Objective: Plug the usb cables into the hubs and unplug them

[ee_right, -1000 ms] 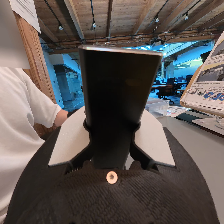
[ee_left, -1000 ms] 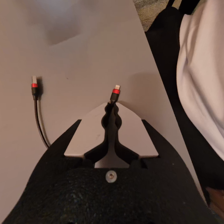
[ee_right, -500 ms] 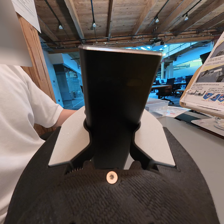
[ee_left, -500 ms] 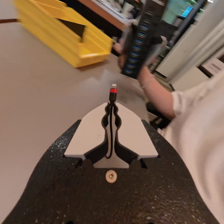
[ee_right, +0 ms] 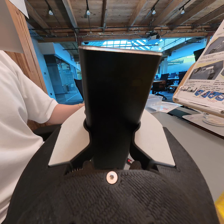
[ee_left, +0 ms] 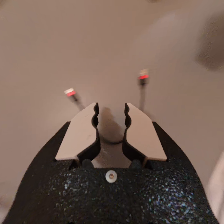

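Note:
In the left wrist view my left gripper [ee_left: 111,106] is open and empty, pointing down at the pale table [ee_left: 84,48]. A short black cable with red-banded plugs lies under it: one plug [ee_left: 70,92] shows left of the fingers, the other plug [ee_left: 143,75] to the right, and the cable loop [ee_left: 112,142] shows between the fingers. The picture is blurred. In the right wrist view my right gripper [ee_right: 112,121] is shut on a tall black USB hub [ee_right: 117,92] and holds it upright. Only the hub's plain back shows; its ports are hidden.
In the right wrist view a person in a white shirt [ee_right: 18,109] is at the left. An instruction sheet on a wooden stand [ee_right: 203,84] stands on the table at the right. A clear plastic bin [ee_right: 154,100] sits behind the hub. A yellow edge [ee_right: 220,206] shows at bottom right. One gripper's finger ends stand about 20 centimetres off the other's.
My left gripper has opened and let go of the cable, which now lies on the table under it. It has swung from facing the hub to facing down. The right gripper still holds the hub.

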